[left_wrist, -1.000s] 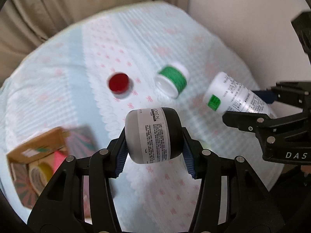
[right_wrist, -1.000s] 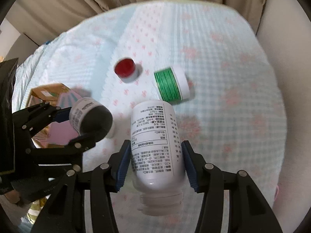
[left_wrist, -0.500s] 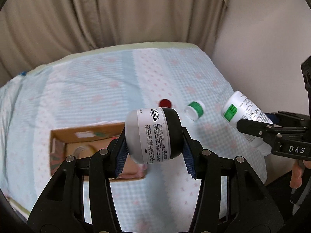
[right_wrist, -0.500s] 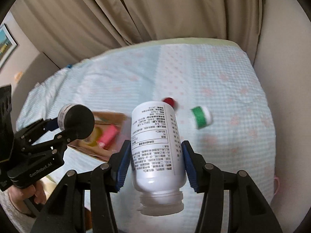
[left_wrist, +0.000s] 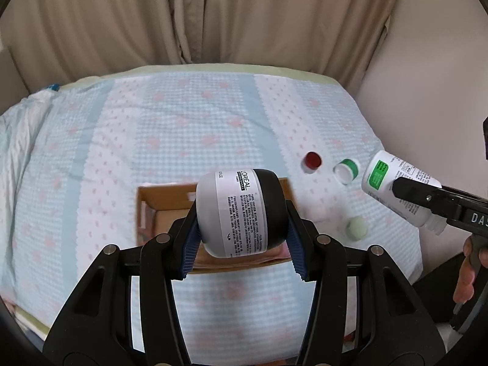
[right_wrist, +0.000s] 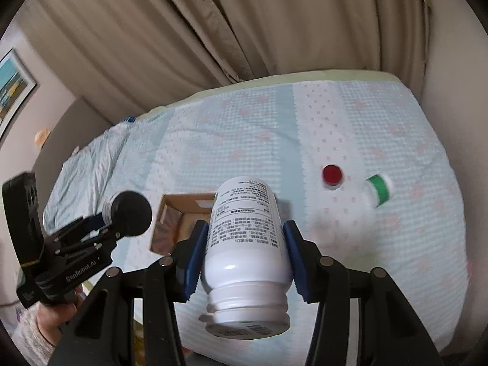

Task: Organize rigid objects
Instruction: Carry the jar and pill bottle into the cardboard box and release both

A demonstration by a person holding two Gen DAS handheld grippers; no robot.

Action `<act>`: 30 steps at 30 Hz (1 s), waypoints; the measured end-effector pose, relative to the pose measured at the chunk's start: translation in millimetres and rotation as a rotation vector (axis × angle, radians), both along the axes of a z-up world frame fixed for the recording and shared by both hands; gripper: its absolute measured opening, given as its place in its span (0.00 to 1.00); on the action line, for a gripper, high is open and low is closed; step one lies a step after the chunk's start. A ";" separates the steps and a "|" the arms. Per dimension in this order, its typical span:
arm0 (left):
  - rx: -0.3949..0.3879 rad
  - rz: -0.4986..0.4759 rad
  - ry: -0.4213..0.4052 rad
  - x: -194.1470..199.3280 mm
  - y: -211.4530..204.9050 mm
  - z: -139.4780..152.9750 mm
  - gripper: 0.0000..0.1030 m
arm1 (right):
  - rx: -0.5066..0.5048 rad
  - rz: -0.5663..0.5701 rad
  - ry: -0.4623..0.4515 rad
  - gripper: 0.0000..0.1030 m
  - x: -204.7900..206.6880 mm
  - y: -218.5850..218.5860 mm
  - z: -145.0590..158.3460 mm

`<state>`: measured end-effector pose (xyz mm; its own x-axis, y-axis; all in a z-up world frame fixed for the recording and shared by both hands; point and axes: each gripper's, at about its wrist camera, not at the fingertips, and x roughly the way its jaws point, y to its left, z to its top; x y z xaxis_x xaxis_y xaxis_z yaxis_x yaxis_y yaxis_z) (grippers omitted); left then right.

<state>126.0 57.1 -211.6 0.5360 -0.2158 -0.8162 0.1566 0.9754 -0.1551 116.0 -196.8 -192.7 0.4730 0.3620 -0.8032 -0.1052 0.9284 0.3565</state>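
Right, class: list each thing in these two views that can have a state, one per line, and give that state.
Left gripper: shut on the grey jar.
Grey jar: held sideways, black lid on.
Right gripper: shut on the white bottle.
White bottle: held, capless.
Cardboard box: open.
Red-topped jar: upright on bedspread.
Green-banded jar: on its side.

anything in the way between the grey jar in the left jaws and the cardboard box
Nothing visible. The grey jar is clamped in the left gripper above the bed, with the open cardboard box right behind and below it; the box top is uncovered.
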 end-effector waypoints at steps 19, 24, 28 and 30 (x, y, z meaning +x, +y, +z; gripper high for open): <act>0.074 -0.128 0.202 80.9 81.9 -113.7 0.45 | 0.026 -0.123 0.178 0.45 44.5 117.3 -81.3; 0.094 -0.132 0.260 104.0 84.4 -155.0 0.45 | 0.021 -0.127 0.238 0.45 72.6 125.2 -119.9; 0.120 -0.143 0.307 120.6 83.3 -195.8 0.45 | 0.010 -0.107 0.278 0.45 93.8 133.9 -160.7; 0.120 -0.140 0.335 125.2 83.6 -212.5 0.45 | 0.007 -0.097 0.310 0.45 103.0 137.5 -182.1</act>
